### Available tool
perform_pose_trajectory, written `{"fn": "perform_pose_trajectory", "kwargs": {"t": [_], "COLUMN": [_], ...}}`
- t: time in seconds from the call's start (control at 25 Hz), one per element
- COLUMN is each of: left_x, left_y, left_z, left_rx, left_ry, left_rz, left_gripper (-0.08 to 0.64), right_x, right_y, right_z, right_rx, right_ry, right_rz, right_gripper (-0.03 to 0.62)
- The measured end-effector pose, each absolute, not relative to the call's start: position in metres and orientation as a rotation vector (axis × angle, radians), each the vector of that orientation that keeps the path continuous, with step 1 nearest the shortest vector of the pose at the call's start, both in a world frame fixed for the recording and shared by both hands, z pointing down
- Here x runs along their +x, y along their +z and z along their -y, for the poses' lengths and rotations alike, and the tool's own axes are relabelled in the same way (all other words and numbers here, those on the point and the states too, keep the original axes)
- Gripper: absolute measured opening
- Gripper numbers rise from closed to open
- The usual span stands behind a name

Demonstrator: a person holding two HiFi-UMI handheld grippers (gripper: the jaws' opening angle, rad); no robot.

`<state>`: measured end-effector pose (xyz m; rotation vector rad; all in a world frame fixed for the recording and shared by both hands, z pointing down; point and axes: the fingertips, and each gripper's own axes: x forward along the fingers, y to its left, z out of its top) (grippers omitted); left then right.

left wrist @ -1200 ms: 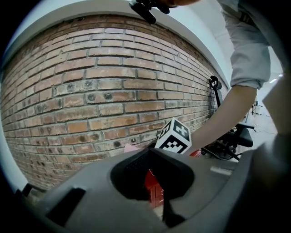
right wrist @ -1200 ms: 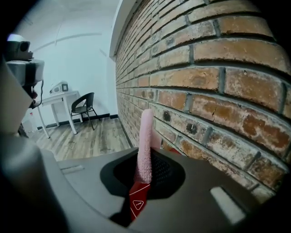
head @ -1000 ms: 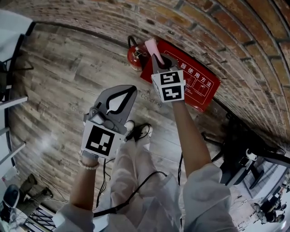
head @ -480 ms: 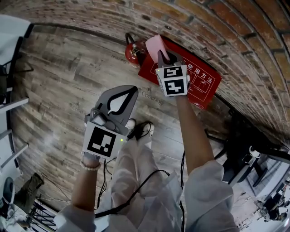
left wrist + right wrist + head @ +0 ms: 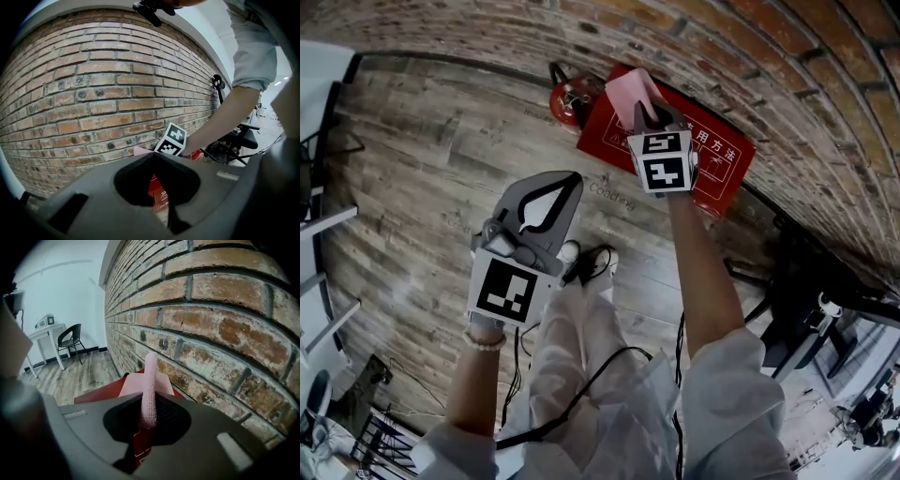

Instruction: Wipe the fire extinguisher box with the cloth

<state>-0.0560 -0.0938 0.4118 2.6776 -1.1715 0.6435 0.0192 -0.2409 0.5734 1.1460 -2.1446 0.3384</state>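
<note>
Here, upper centre, the right gripper clamps the pink cloth atop the fire extinguisher box, which stretches lower-right; the left gripper, closed and empty, lies farther.

Brick wall hems the fire extinguisher box; wooden floor lies open.

We see a brick wall meeting a wooden plank floor; farther off, a black chair stands beside a white table.
</note>
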Motion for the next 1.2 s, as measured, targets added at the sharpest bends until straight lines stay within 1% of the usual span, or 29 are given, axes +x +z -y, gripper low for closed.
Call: {"fn": "perform_pose_trajectory", "kwargs": {"t": [0.76, 1.2], "left_x": [-0.027, -0.002], "left_y": [0.412, 0.411], "left_z": [0.096, 0.095], "left_rx": [2.717, 2.753], "left_ry": [0.657, 0.666], "left_rz": [1.101, 1.04], "left_gripper": [-0.002, -0.002], "right_x": [0.09, 0.143], "right_y": [0.578, 0.579], "right_z": [0.232, 0.216], "right_rx": [1.239, 1.31], "right_ry": [0.347, 0.362], "right_rz": [2.039, 1.971], "right_gripper": [0.018, 0.018]}}
